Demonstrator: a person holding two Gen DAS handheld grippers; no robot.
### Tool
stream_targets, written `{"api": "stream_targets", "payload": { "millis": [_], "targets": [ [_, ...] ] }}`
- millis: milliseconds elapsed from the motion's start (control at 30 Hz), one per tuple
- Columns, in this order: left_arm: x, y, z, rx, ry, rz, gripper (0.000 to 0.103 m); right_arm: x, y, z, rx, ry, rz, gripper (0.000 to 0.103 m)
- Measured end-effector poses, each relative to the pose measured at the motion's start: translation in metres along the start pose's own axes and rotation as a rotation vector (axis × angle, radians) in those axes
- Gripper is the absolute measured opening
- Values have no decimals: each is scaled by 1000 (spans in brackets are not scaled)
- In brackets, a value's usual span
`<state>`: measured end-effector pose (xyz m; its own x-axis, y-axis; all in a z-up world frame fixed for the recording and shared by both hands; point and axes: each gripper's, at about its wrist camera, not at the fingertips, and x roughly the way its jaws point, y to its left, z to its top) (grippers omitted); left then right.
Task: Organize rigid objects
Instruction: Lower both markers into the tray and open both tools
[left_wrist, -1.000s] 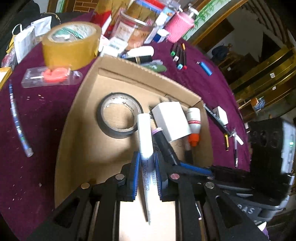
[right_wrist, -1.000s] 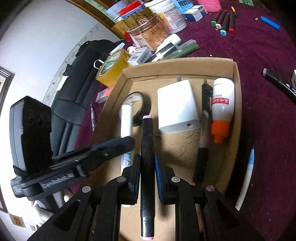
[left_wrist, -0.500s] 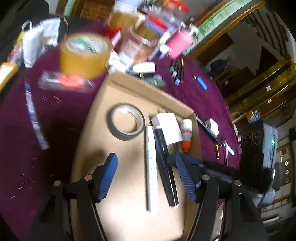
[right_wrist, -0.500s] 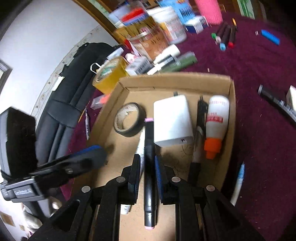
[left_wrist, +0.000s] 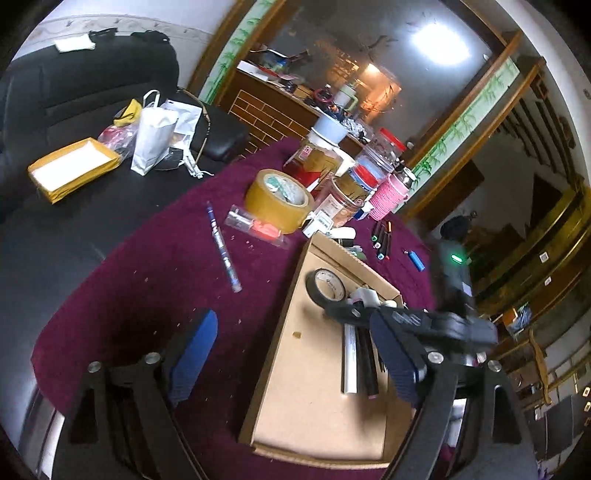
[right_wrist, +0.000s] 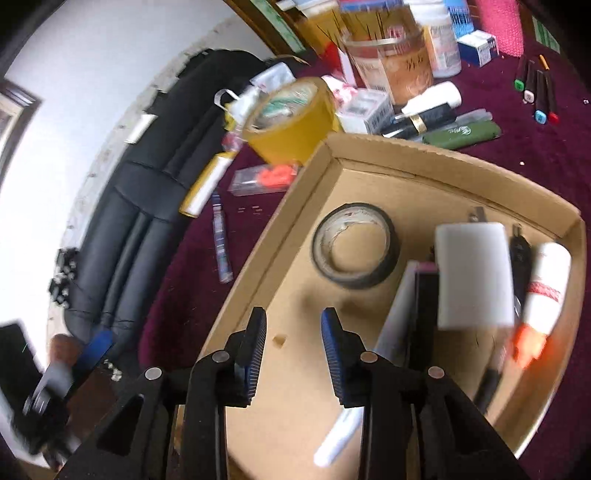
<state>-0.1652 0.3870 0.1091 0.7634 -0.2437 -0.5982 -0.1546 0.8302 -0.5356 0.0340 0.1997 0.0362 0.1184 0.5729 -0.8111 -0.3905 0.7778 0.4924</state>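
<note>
1. Two grippers to account for: found the left gripper (left_wrist: 291, 325) with its fingers spread wide, just opened further, nothing between them, hanging over the near left edge of the cardboard tray (left_wrist: 280, 332) and the purple-covered table (left_wrist: 147, 277).
2. Found the right gripper (right_wrist: 293, 317) with its fingers only narrowly apart, likewise just opening and gripping nothing; saw only bare tray floor between them.
3. Located the white marker (left_wrist: 349, 362) and the black marker (left_wrist: 367, 365) lying side by side on the tray floor, close enough that no gap could be made out. Placed them just beside the white block (right_wrist: 472, 273), with the black tape roll (right_wrist: 354, 245) beyond them and the glue bottle (right_wrist: 546, 280) along the right wall.
4. Judged both markers light, stiff and smooth-barrelled, so apt to roll or slip. Reckoned the best hold to be across the middle of the barrel, fingers square to its length, not on the caps.
5. Noted a blue pen (left_wrist: 223, 251) lying loose on the table left of the tray, near the yellow tape roll (left_wrist: 279, 199) and well apart from either gripper. Judged it a likely candidate for tidying: thin, light, rigid and low on the cloth, calling for fingers brought down on either side of its mid-barrel.
</note>
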Motion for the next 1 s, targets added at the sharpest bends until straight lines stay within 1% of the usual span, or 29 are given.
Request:
{"api": "stream_targets", "payload": {
  "millis": [67, 100, 167, 233, 267, 300, 333, 367, 400, 433, 467, 500, 533, 567, 600, 667, 733, 800, 833, 900, 967, 1000],
  "targets": [
    [-3, 0, -3, 12, -1, 3, 84, 5, 3, 12, -9, -16, -39, 34],
    [-2, -2, -4, 20, -2, 3, 84, 4, 6, 20, -25, -39, -72, 34],
    [2, -8, -5, 33, 5, -6, 84, -1, 9, 29, -36, -68, -68, 34],
    [4, -11, -8, 36, 16, -23, 84, -19, 17, 35, -51, -108, -45, 34],
    [5, -13, -9, 39, 18, -31, 84, -38, 22, 31, -77, -154, -39, 34],
    [7, -14, -10, 43, 20, -34, 84, -57, 28, 24, -113, -208, -58, 34],
    [8, -17, -12, 48, 22, -33, 84, -73, 34, 16, -155, -261, -90, 38],
    [11, -19, -13, 50, 25, -38, 84, -95, 41, 2, -218, -336, -140, 48],
    [11, -19, -15, 48, 28, -46, 84, -108, 43, -10, -256, -386, -172, 82],
    [13, -20, -16, 44, 30, -53, 84, -118, 42, -18, -266, -424, -185, 102],
    [14, -20, -17, 39, 31, -55, 84, -122, 38, -24, -256, -434, -183, 103],
    [14, -20, -19, 34, 31, -56, 84, -119, 31, -27, -224, -369, -193, 103],
    [16, -20, -21, 29, 32, -57, 84, -111, 25, -27, -197, -276, -168, 103],
    [17, -20, -23, 22, 36, -59, 84, -104, 21, -26, -181, -228, -121, 102],
    [17, -19, -25, 19, 40, -60, 84, -97, 17, -30, -167, -196, -87, 99],
    [15, -20, -29, 19, 44, -59, 84, -84, 14, -39, -163, -155, -106, 92],
    [11, -21, -32, 24, 42, -53, 84, -65, 14, -45, -165, -95, -122, 74],
    [6, -19, -34, 30, 34, -42, 84, -48, 12, -51, -160, -38, -133, 45],
    [3, -18, -34, 32, 27, -34, 84, -43, 14, -52, -166, -25, -135, 42],
    [-1, -16, -33, 34, 16, -24, 84, -34, 20, -57, -187, -17, -162, 42],
    [-3, -13, -32, 33, 6, -18, 84, -32, 25, -63, -204, -24, -165, 42],
    [-3, -11, -32, 30, 5, -20, 84, -31, 29, -63, -211, -30, -179, 42]
  ]
}}
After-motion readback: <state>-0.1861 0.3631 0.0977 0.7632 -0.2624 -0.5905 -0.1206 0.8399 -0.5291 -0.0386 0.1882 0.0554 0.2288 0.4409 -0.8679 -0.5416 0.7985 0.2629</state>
